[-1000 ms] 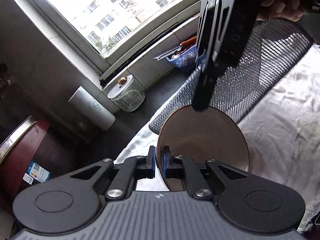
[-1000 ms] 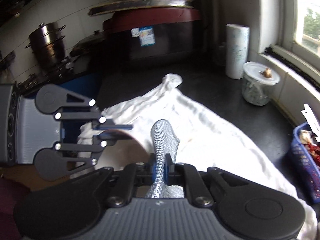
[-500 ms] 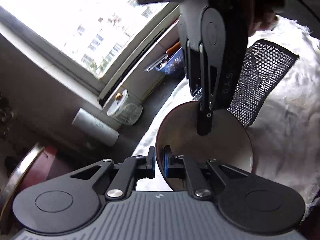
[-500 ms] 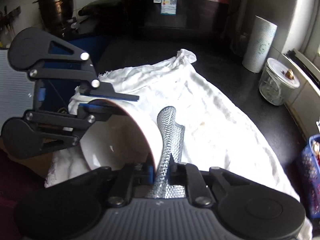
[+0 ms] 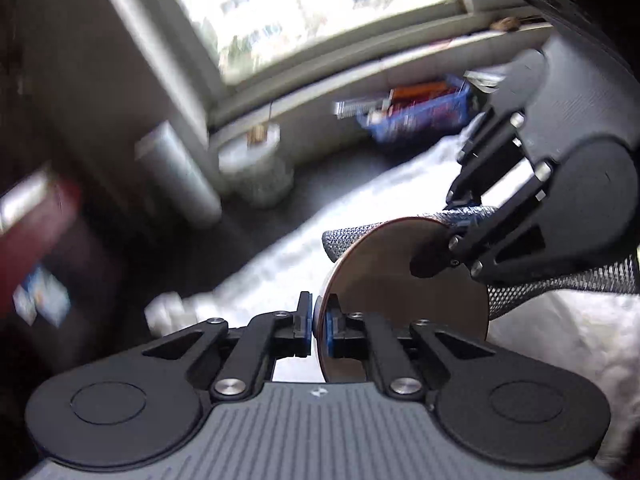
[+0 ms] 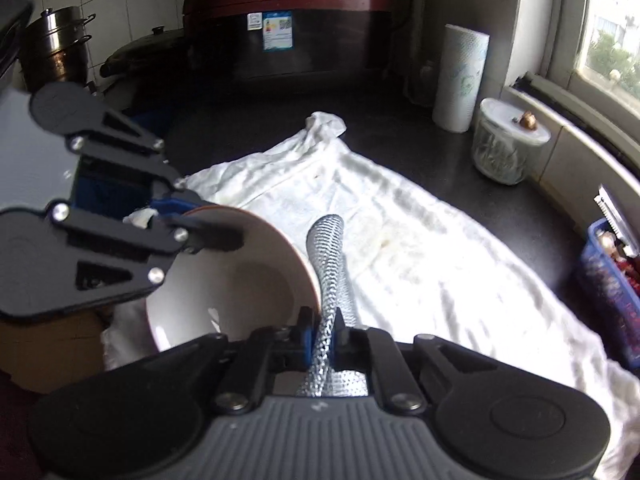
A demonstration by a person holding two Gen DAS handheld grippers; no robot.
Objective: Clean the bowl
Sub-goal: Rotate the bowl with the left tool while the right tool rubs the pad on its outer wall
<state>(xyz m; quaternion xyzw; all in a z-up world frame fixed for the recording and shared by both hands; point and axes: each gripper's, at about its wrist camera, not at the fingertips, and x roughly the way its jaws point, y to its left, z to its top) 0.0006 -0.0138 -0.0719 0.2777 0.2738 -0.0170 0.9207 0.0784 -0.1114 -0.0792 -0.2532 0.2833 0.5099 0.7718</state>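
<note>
Left gripper (image 5: 318, 330): pads clamped on the rim of the bowl (image 5: 400, 300), which is held on edge above the white cloth (image 6: 420, 248).
Right gripper (image 6: 323, 334): pads pinched on a silver mesh scrubber (image 6: 328, 256), which lies against the bowl's outer wall.
Bowl: brown outside, white inside.
Surroundings: dark counter (image 6: 400, 132); paper towel roll (image 6: 460, 80) and lidded glass jar (image 6: 506, 148) near the window; blue basket (image 6: 612, 280) at right.

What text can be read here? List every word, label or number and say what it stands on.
None can be read.
Blue and white sticker on the dark red appliance: print and a code square, too small to read.
Paper towel roll: faint green pattern, no legible words.
Blue basket: packaging inside too blurred.
</note>
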